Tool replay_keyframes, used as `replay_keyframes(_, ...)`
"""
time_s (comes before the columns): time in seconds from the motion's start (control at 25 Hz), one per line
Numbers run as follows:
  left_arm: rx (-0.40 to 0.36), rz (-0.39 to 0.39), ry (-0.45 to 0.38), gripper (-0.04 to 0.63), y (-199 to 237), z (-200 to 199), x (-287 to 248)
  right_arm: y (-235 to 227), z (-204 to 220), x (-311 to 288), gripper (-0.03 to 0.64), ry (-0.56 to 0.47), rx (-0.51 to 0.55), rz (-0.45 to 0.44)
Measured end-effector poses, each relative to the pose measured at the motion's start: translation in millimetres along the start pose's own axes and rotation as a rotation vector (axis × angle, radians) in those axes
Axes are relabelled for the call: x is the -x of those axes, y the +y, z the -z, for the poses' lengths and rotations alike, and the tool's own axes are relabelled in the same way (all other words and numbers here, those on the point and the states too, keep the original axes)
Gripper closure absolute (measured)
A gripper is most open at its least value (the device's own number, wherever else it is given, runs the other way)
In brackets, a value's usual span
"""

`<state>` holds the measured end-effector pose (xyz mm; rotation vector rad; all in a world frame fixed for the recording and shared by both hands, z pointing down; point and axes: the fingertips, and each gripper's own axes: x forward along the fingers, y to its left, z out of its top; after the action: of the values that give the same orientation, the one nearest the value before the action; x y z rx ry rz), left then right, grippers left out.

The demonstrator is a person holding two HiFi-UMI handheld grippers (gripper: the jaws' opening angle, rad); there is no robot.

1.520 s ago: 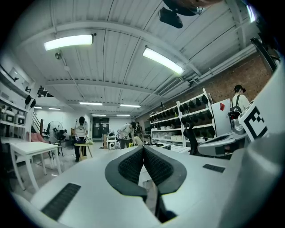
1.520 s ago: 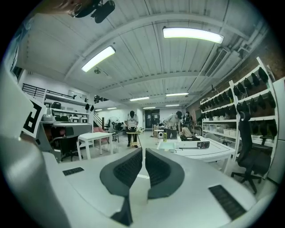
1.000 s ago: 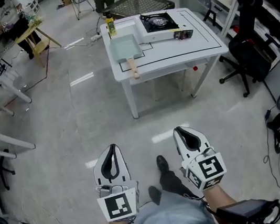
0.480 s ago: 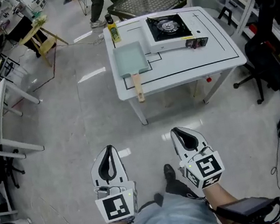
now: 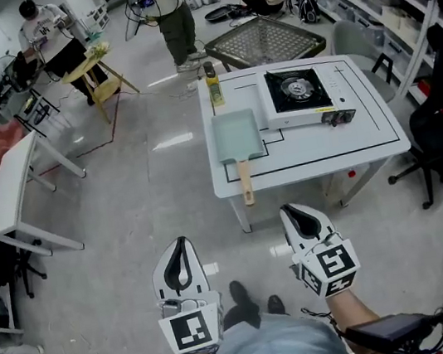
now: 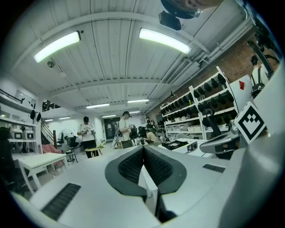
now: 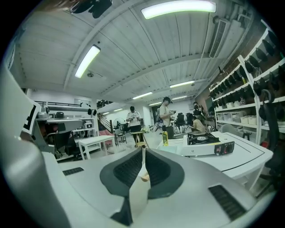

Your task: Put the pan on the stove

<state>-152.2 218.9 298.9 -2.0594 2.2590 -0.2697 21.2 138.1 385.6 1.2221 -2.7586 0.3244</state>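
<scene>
Where white table (image 5: pixel 382 132) stands, rectangular pan (image 5: pixel 236 136), wooden handle (image 5: pixel 246 183), boxy stove (image 5: pixel 300 96)

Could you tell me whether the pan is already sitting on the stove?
No, the pan lies flat on the white table beside the stove, not on its burner.

No legible text or labels.

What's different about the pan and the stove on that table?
The pan is pale green and shallow; the stove is white with a black burner top. The pan has a wooden handle reaching the table's near edge; the stove has no handle. Both are boxy, and they sit apart on the white table.
</scene>
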Motion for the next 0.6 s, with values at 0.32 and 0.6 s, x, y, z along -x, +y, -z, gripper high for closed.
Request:
replay_keyframes(0.32, 0.059, -0.027, 0.049, 0.577, 35, 41, -63, -20, 12, -69, 0.565, 0.054, 0.015, 0.017)
replay_keyframes(0.6, 0.080, 0.052, 0.076, 0.577, 45, 75, -160, -58, 27, -147, 0.565, 0.109, -0.030, 0.055)
